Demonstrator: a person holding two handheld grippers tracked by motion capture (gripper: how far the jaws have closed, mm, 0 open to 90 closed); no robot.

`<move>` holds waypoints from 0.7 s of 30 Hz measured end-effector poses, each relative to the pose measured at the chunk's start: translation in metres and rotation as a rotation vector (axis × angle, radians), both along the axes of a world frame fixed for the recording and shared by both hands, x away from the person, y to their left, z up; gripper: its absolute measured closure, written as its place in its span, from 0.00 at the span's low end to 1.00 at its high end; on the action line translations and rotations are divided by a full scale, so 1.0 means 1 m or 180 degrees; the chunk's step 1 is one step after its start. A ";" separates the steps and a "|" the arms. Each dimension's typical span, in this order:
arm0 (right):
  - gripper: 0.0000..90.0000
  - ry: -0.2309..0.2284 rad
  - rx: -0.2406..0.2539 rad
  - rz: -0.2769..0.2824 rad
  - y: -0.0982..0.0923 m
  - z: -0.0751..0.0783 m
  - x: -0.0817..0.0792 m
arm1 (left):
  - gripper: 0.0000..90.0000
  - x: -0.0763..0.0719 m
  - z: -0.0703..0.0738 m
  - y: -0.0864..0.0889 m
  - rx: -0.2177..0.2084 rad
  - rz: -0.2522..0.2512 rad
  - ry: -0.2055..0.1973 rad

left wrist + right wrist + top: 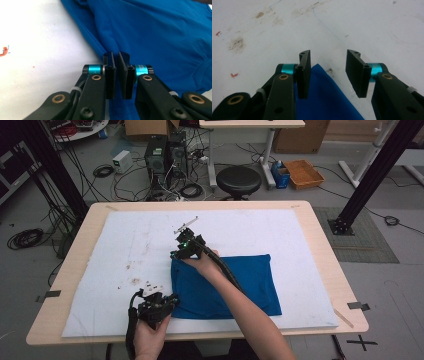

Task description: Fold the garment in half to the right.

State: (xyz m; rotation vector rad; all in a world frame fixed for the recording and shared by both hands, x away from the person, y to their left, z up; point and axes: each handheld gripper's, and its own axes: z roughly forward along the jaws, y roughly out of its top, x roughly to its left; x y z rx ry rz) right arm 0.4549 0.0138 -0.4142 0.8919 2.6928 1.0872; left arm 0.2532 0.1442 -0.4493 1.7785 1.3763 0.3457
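White sheet (pixel 125 250) covers the counter; a blue cloth (pixel 240 280) lies toward its near edge. Left gripper (pixel 117 75), jaws nearly closed, pinches the cloth's near-left corner. Right gripper (pixel 328 75) gapes over the far-left corner. Likely folding; next, close right.

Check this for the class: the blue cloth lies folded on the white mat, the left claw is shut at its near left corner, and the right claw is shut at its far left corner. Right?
One slip: the right claw is open, its jaws standing wide apart over the blue cloth's corner, as the right gripper view shows. The left claw is indeed shut at the cloth on the white mat.
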 end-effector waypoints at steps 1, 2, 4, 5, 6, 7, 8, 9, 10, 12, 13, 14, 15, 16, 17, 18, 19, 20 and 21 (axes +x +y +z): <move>0.62 0.0000 -0.0010 -0.0014 0.002 -0.002 0.000 | 0.94 0.000 0.000 0.000 0.0002 -0.0004 -0.0001; 0.62 0.0007 -0.0020 -0.0022 0.003 -0.003 0.000 | 0.94 0.000 0.000 0.000 0.0001 -0.0004 -0.0002; 0.63 0.0041 -0.0011 -0.0032 0.007 -0.005 0.000 | 0.94 0.000 0.000 0.000 0.0000 -0.0007 -0.0003; 0.63 0.0045 -0.0022 -0.0023 0.009 -0.007 0.000 | 0.93 0.000 0.000 0.000 0.0001 -0.0006 -0.0003; 0.63 0.0046 -0.0052 -0.0022 0.011 -0.007 0.000 | 0.94 0.000 0.000 0.000 0.0006 -0.0010 -0.0001; 0.63 0.0060 -0.0073 -0.0029 0.013 -0.008 0.000 | 0.93 0.000 0.000 0.000 0.0005 -0.0011 0.0000; 0.63 0.0067 -0.0079 -0.0037 0.014 -0.009 0.000 | 0.93 0.000 0.000 0.000 0.0005 -0.0011 0.0000; 0.64 0.0060 -0.0079 -0.0032 0.015 -0.010 0.001 | 0.93 0.000 0.000 0.000 0.0007 -0.0012 -0.0001; 0.65 0.0065 -0.0074 -0.0040 0.016 -0.011 0.001 | 0.93 0.000 0.000 0.000 0.0009 -0.0011 -0.0004; 0.65 0.0087 -0.0085 -0.0045 0.019 -0.013 0.001 | 0.93 0.000 0.000 0.000 0.0006 -0.0007 -0.0012; 0.66 0.0083 -0.0111 -0.0049 0.020 -0.015 0.001 | 0.93 0.000 0.000 0.000 0.0007 -0.0008 -0.0011; 0.66 0.0082 -0.0132 -0.0069 0.021 -0.016 0.001 | 0.93 0.000 0.000 0.000 0.0007 -0.0004 -0.0013; 0.66 0.0082 -0.0132 -0.0069 0.021 -0.016 0.001 | 0.93 0.000 0.000 0.000 0.0007 -0.0004 -0.0013; 0.67 0.0087 -0.0154 -0.0055 0.023 -0.019 0.001 | 0.93 0.000 0.000 0.000 0.0011 -0.0006 -0.0016; 0.68 0.0095 -0.0170 -0.0081 0.023 -0.020 0.001 | 0.93 0.000 0.000 0.000 0.0020 -0.0014 -0.0012; 0.70 0.0086 -0.0165 -0.0079 0.024 -0.021 0.001 | 0.93 0.000 0.000 0.000 0.0014 -0.0008 -0.0014; 0.71 0.0067 -0.0171 -0.0087 0.024 -0.021 0.001 | 0.93 0.000 0.000 0.000 0.0016 -0.0010 -0.0014; 0.73 0.0074 -0.0168 -0.0099 0.024 -0.021 0.001 | 0.93 0.000 0.000 0.000 0.0017 -0.0008 -0.0015; 0.75 0.0051 -0.0179 -0.0091 0.023 -0.021 0.002 | 0.93 0.000 0.000 0.000 0.0023 -0.0013 -0.0012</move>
